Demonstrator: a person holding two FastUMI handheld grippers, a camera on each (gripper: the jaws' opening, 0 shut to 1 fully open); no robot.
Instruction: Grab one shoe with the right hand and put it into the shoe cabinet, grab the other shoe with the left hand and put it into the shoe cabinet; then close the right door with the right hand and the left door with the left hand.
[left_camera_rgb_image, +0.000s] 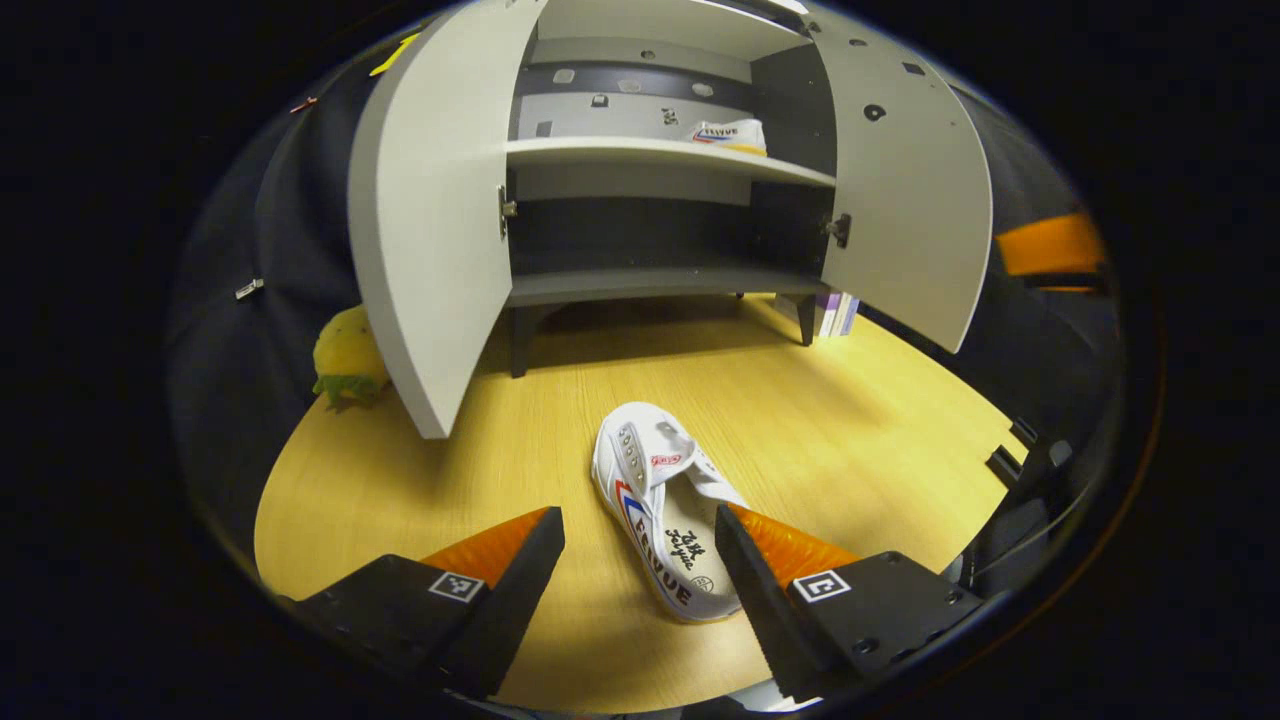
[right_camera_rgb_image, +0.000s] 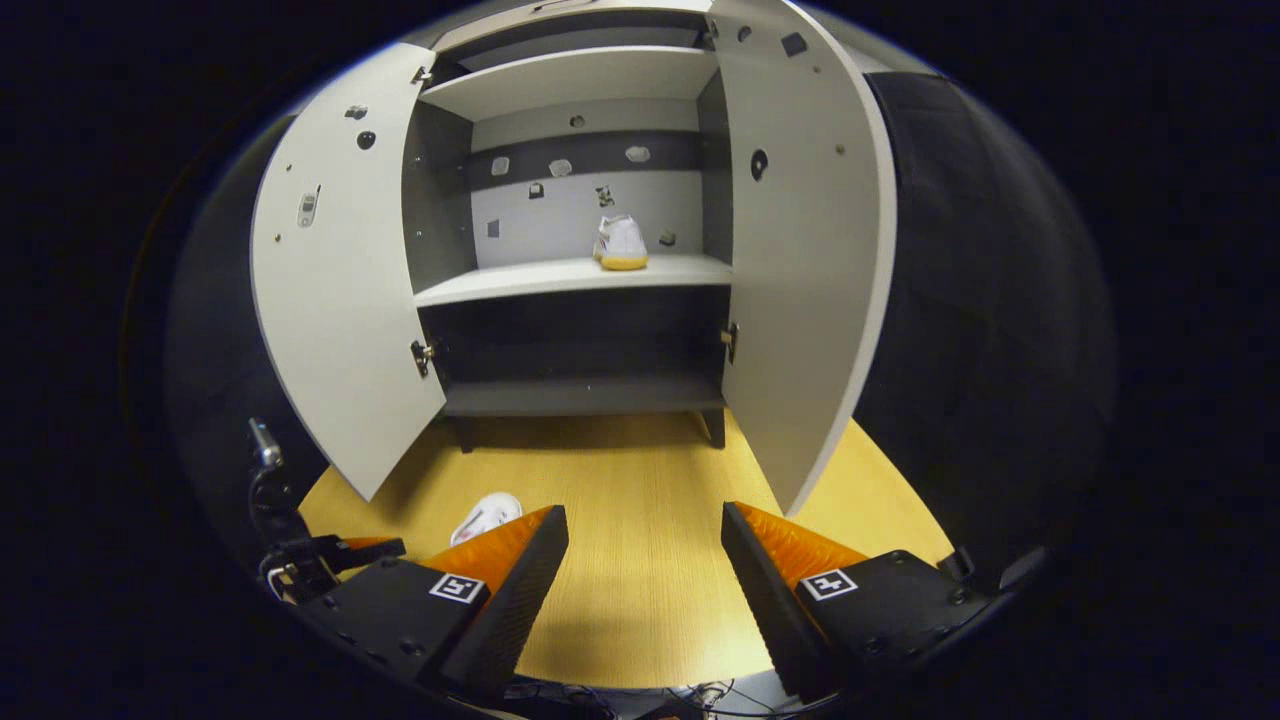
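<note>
Two white shoes: one (left_camera_rgb_image: 733, 135) on the shoe cabinet's (left_camera_rgb_image: 660, 150) middle shelf, one (left_camera_rgb_image: 662, 505) on the table before it. Two cabinet doors, both open. Two grippers.

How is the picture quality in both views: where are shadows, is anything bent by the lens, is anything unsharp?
Left gripper view: the cabinet doors bow outward from lens distortion; the cabinet throws a shadow on the table; the shoe on it is sharp. Right gripper view: the doors curve likewise, the lower compartment is dark, and the shoe on the shelf looks small but clear.
</note>
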